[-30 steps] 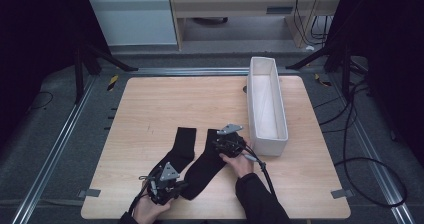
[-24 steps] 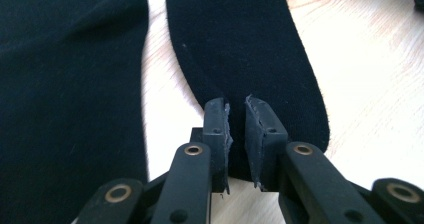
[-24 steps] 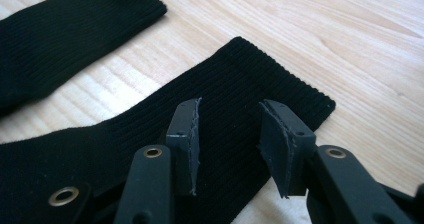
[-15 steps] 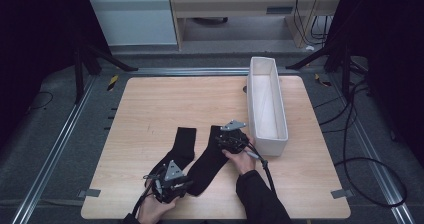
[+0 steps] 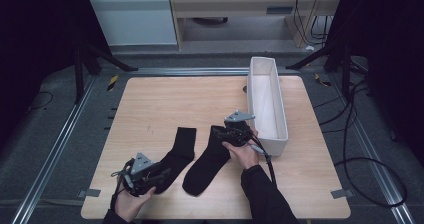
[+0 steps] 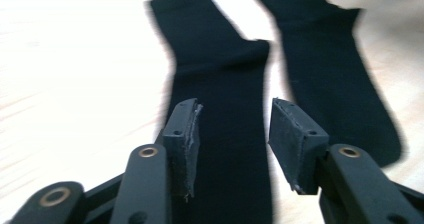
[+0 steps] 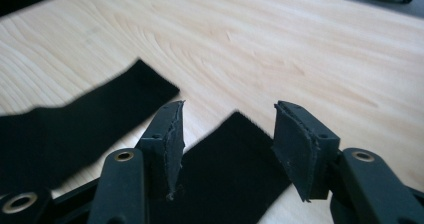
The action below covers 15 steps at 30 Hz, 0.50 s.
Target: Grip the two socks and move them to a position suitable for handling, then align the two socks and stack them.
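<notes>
Socks side by side: left sock point(image 6: 220, 99) lengthwise under open left tongs point(image 6: 232, 134), right sock's point(image 7: 225, 179) cuff under open right tongs point(image 7: 227, 144).

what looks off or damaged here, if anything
Only small things. The pad lining on both gripper jaws looks frayed, peeling at the edges: see the left hand-held gripper and the right hand-held gripper. The two black socks lie flat, angled apart. The white bin stands upright.

Right tool point(image 5: 231, 132) edged forward along right sock point(image 5: 207, 159) toward cuff.
</notes>
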### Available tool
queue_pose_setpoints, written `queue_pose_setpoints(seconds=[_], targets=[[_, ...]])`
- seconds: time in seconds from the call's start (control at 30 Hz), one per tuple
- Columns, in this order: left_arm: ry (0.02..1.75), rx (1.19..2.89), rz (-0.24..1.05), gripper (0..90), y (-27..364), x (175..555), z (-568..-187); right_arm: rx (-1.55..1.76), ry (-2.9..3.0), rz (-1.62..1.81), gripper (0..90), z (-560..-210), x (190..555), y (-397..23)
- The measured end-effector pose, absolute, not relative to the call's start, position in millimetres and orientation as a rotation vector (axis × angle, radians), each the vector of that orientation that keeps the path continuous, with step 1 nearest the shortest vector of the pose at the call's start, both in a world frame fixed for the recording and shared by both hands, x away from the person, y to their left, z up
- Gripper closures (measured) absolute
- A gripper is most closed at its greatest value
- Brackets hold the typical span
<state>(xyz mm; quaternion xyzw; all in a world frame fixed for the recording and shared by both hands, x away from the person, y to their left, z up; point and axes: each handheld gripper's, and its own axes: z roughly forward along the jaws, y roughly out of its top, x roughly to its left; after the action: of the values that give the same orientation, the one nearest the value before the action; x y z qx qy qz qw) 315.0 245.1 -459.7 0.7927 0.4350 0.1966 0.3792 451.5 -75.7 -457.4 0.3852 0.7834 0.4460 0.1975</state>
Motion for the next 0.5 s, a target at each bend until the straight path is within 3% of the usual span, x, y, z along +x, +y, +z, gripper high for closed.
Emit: queue_pose_setpoints(seconds=[0.5], targets=[[1.282,1.929,0.568,44.3,293,311,-465,1.015,2.221,1.292,38.3,-426,470,-42]])
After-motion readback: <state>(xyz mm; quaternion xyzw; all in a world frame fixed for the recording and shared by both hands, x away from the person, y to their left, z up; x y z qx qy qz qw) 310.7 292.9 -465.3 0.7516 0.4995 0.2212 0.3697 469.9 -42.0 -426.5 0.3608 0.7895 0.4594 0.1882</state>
